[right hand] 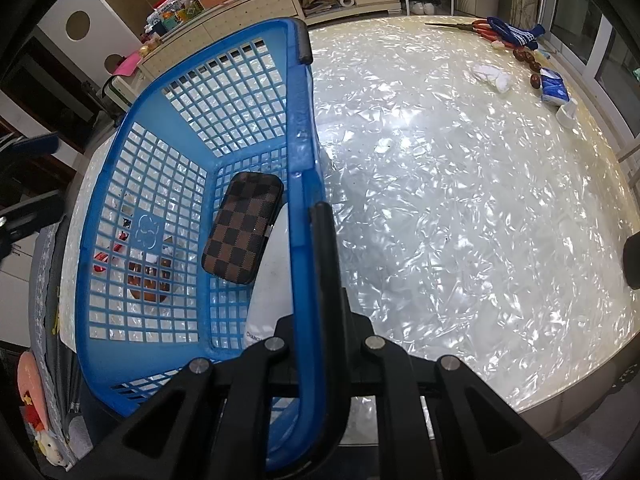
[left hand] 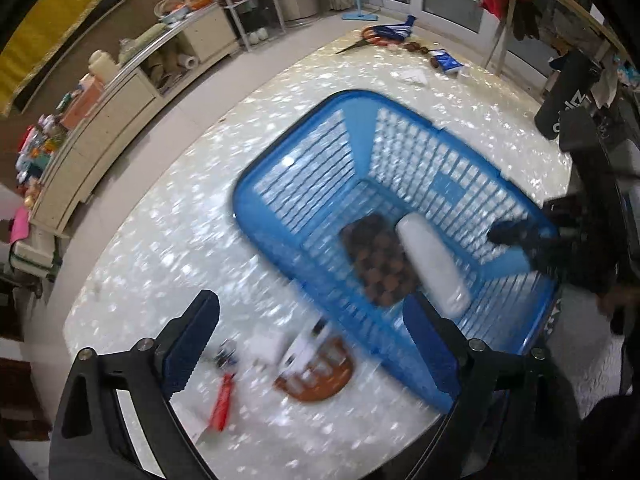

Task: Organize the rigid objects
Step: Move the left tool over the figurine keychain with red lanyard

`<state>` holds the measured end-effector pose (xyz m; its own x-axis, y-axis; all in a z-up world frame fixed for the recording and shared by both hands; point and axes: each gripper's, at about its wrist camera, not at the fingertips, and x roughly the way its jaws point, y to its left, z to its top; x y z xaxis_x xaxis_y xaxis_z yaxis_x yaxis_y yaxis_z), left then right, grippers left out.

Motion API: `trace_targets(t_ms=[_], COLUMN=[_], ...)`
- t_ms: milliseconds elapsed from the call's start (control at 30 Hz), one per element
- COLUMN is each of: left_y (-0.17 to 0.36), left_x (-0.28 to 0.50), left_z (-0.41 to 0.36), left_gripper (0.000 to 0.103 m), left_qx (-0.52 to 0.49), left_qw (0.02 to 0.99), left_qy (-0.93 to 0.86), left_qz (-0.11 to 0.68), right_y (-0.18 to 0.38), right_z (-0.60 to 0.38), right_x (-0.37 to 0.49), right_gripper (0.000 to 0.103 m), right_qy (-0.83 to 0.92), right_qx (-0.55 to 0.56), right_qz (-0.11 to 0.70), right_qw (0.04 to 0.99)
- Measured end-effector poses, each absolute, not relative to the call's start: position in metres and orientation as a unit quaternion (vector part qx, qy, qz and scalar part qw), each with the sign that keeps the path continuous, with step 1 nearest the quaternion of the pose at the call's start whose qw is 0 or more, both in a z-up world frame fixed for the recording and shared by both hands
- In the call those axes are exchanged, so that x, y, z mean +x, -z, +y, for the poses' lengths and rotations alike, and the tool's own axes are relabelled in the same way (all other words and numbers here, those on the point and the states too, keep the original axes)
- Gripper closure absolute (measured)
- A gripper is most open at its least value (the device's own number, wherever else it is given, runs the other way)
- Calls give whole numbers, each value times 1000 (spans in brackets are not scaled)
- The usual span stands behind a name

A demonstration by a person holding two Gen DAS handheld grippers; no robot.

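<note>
My left tongs (left hand: 310, 336) stood wide apart with nothing between the pads, above the pearly table (left hand: 168, 240). No earlier view is at hand, so I tell only how they stood. The blue basket (left hand: 280, 148) lay from about twelve to three o'clock of them, and its near corner ran just behind my right-hand finger (left hand: 430, 344).

Inside the basket lay the checkered case (left hand: 378, 264), up at about one o'clock of the left tongs, and touching its right side the white tube (left hand: 432, 260). In the left wrist view the tube's long axis ran from eleven o'clock down to five o'clock, its rounded near end toward my finger. The case lay roughly alongside it, though blur hid its exact outline.

My right tongs (right hand: 316, 216) were pressed together on the basket's rim (right hand: 300, 128), one finger inside the wall and one outside. From there the case sat just at nine o'clock of the tips, flat on the basket floor, its long axis running from one o'clock to seven o'clock. The tube showed as a white strip between the case and the gripped wall.

On the table outside the basket, between my left fingers, lay a red-handled tool (left hand: 222, 408), a brown round-edged thing (left hand: 320, 376) and some small white pieces, all too smeared to name.
</note>
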<state>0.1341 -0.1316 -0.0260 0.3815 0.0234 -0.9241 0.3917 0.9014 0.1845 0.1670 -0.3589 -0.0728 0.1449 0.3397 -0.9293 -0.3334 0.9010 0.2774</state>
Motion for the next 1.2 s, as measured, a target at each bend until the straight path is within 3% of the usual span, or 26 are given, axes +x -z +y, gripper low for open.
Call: trace_targets(t_ms=[167, 433, 800, 1200], left_y=[23, 62, 109, 148], left_x=[109, 75, 60, 90], left_z=[-77, -8, 27, 49], left_gripper=[8, 8, 8, 8], left_qx=[177, 127, 123, 6], left_qw=[809, 791, 794, 798], left_qy=[68, 23, -2, -45], left_qz=[556, 598, 596, 601], right_y=[72, 71, 70, 71], right_z=[-359, -357, -357, -358], right_x=[167, 166, 164, 164], right_gripper=[94, 94, 94, 94], right_qy=[-224, -223, -223, -223], right_qx=[-2, -6, -9, -11], right_qz=[615, 615, 615, 617], right_qw=[756, 757, 756, 754])
